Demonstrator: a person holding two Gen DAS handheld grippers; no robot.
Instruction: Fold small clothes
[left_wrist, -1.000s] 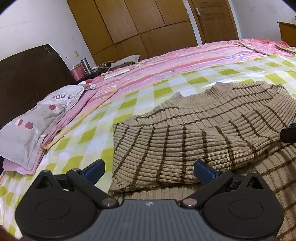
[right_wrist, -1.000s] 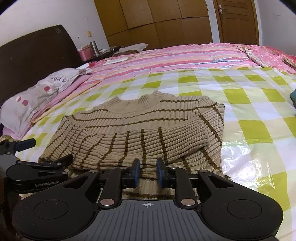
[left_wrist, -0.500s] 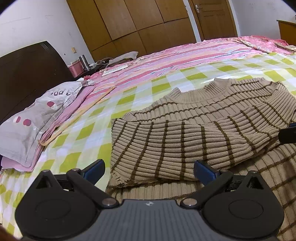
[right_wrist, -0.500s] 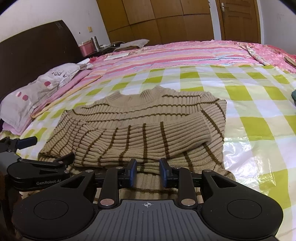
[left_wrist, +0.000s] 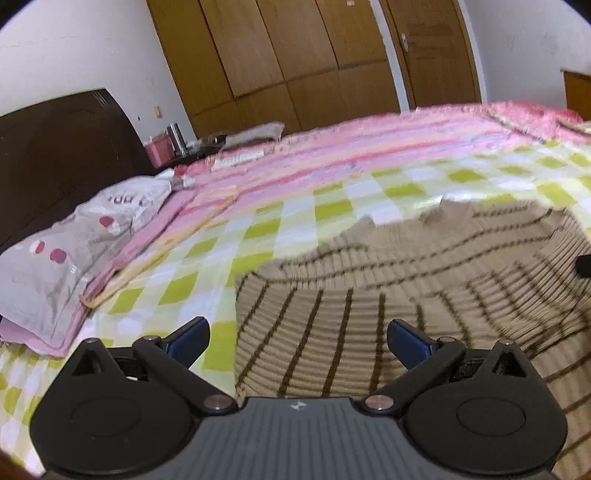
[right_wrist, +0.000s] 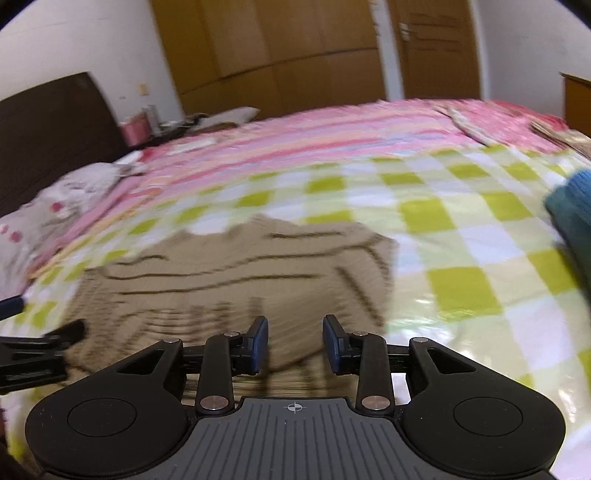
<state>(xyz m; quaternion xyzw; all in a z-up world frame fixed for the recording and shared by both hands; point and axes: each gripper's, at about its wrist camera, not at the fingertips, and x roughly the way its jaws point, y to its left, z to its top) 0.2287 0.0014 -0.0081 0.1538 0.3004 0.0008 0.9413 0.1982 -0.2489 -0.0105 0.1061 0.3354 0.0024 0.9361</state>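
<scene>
We have the tan ribbed knit sweater with thin brown stripes lying on the green-and-white checked plastic sheet that covers the bed, its sleeves crossed over the body and the collar pointing away from us. A second ago our right gripper had its blue pads nearly together over the near edge of the knit; now its jaws are opening, with fabric showing between them but neither pad pressing on it, so we judge that fold released. Our left gripper is spread wide as before, holding nothing, above the sweater's left corner. Both views have blurred. Beyond lie a pink striped quilt, a grey spotted pillow, and a blue-green knit garment at the right.
</scene>
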